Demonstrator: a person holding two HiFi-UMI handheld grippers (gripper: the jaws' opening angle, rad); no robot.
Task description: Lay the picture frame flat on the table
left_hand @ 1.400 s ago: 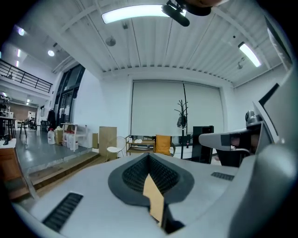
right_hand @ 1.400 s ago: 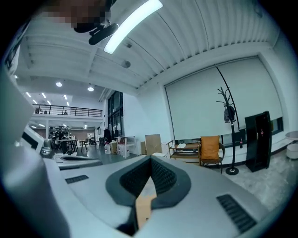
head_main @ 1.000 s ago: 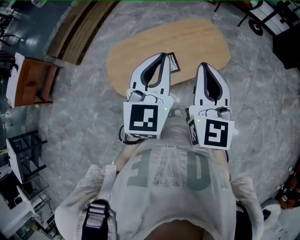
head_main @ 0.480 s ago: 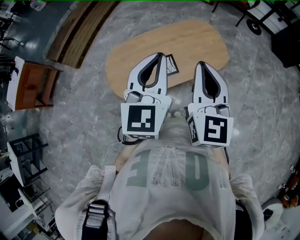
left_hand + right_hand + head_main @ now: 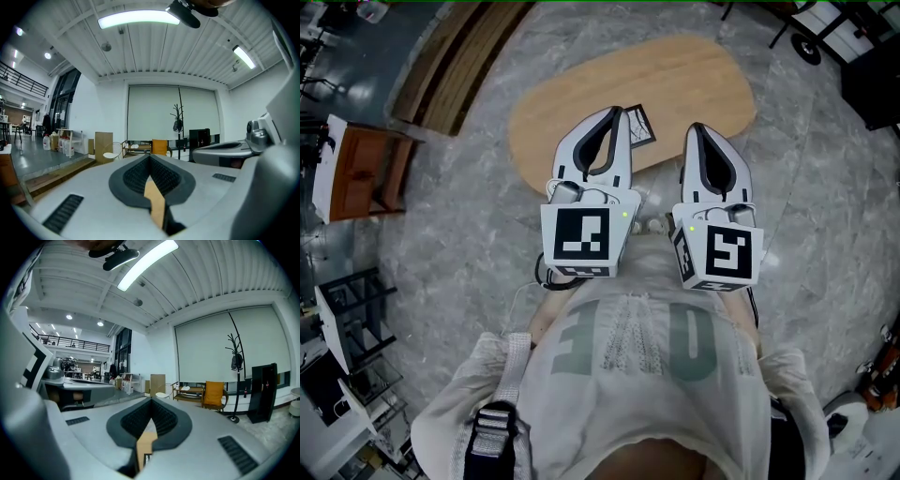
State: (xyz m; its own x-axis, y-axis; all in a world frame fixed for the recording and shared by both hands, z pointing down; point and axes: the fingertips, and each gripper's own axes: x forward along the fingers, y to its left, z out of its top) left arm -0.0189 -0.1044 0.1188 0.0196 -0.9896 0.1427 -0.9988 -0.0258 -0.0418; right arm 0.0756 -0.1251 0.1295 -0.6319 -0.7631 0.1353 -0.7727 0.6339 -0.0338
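Note:
A small picture frame [image 5: 641, 126] with a dark rim stands on the oval wooden table [image 5: 694, 80]; in the head view my left gripper covers most of it. My left gripper [image 5: 621, 112] is shut and empty, its tip just left of the frame and above it. My right gripper [image 5: 695, 129] is also shut and empty, over the table's near edge to the frame's right. In the left gripper view the left gripper [image 5: 150, 156] has its jaws meeting, with a strip of table [image 5: 155, 200] showing below. The right gripper [image 5: 151, 401] looks the same in its own view.
A grey marbled floor surrounds the table. A brown wooden cabinet [image 5: 361, 164] and a black rack [image 5: 345, 314] stand at the left, and wooden boards [image 5: 455, 66] lie at the back left. Across the room there is a coat stand [image 5: 236, 363] and an orange chair [image 5: 215, 394].
Both grippers stay shut and drift very slightly left in the head view; the table and frame shift a little with the camera.

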